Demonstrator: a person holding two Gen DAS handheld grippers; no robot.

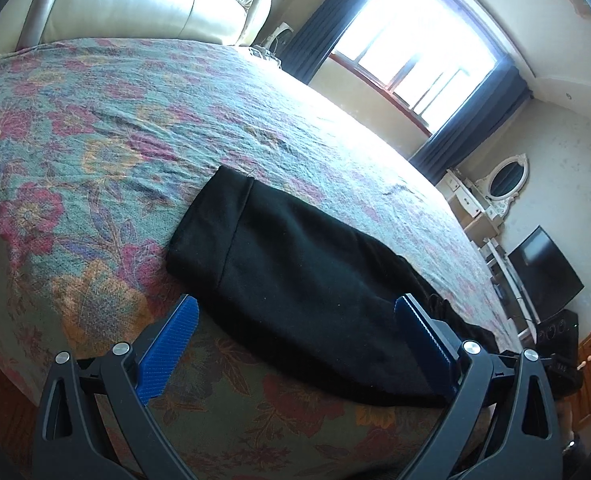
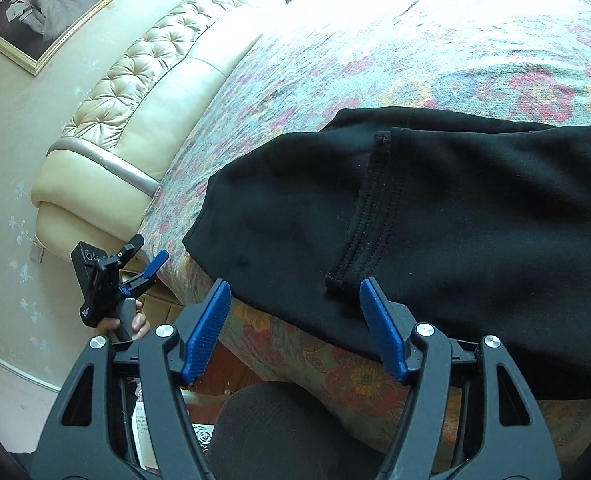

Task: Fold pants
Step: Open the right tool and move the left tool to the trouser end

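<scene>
Pants [image 2: 435,216] lie in a compact black stack at the near edge of the bed [image 1: 95,128], seemingly folded over at least once already.
Both the left gripper [image 1: 295,344] and the right gripper [image 2: 295,328] stand wide apart and hold nothing. A final tidy may remain, I judge. Headboard [image 2: 135,112] at ten o'clock, window [image 1: 415,48] at one; nothing blocks the cloth.

Both cameras sit low at the bed's [image 1: 95,120] near edge, close to the pants [image 1: 295,280]. The left faces the window [image 1: 415,40] at 1 o'clock; the right faces the headboard [image 2: 143,92] at 10 o'clock.
</scene>
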